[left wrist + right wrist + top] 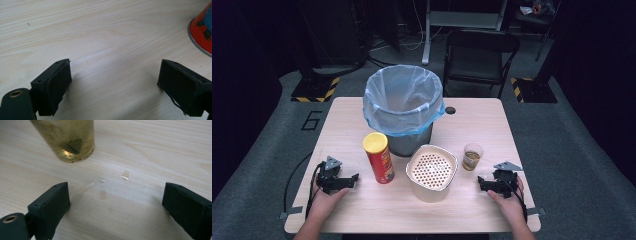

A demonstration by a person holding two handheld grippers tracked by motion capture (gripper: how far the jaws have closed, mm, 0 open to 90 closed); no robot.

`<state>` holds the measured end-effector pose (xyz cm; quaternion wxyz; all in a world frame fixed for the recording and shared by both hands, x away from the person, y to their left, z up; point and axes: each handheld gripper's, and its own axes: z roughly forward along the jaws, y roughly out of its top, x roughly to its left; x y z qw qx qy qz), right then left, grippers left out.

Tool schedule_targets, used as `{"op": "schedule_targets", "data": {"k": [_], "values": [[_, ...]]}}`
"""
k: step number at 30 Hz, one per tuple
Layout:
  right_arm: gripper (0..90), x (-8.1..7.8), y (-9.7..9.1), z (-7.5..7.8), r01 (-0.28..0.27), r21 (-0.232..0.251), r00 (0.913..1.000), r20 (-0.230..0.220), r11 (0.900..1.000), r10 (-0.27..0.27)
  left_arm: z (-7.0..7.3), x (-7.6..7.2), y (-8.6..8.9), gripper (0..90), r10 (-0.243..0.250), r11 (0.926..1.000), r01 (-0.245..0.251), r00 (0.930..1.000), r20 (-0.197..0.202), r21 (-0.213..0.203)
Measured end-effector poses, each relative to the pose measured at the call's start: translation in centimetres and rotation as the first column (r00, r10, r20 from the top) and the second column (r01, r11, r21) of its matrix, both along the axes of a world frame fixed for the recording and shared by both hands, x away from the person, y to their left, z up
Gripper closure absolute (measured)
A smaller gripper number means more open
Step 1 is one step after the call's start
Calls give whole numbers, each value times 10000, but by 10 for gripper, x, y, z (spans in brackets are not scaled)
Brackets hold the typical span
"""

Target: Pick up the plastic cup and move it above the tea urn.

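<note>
A red chip can with a yellow lid stands upright left of centre on the table; its base shows in the left gripper view. Beside it sits a cream perforated strainer bowl, and a clear cup of yellowish liquid stands to its right. Behind them is a grey bin with a blue bag. My left gripper rests open on the table left of the can, nothing between its jaws. Just below the cup lies my right gripper, also open and holding nothing.
The light wooden table has bare room along its front edge. A few drops of liquid lie on the wood below the cup. A folding chair and stand legs are on the floor beyond the table.
</note>
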<state>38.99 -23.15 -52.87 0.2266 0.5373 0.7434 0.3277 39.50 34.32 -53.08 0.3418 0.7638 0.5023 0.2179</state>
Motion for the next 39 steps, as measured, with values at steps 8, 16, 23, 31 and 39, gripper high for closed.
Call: {"op": "schedule_targets", "data": {"k": [8,16,23,31,39], "values": [[57,0,-1,0,-160,-75,9999,12,9998,160,0,-4,0,125,18,10000,-18,10000,20,40],[57,0,-1,0,-197,-85,9998,12,9998,198,1,-9,-4,162,165,9999,-165,9999,-33,-40],[74,0,-1,0,-116,-73,9999,27,9999,116,0,-11,-5,160,-8,10000,8,10000,50,-68],[418,-5,-5,9,-244,385,9994,-230,9990,253,0,-12,-4,159,-114,9999,114,9999,96,22],[577,-18,12,64,-1241,1014,9920,367,9871,1210,0,-12,-5,159,-110,9999,110,9999,91,22]]}}
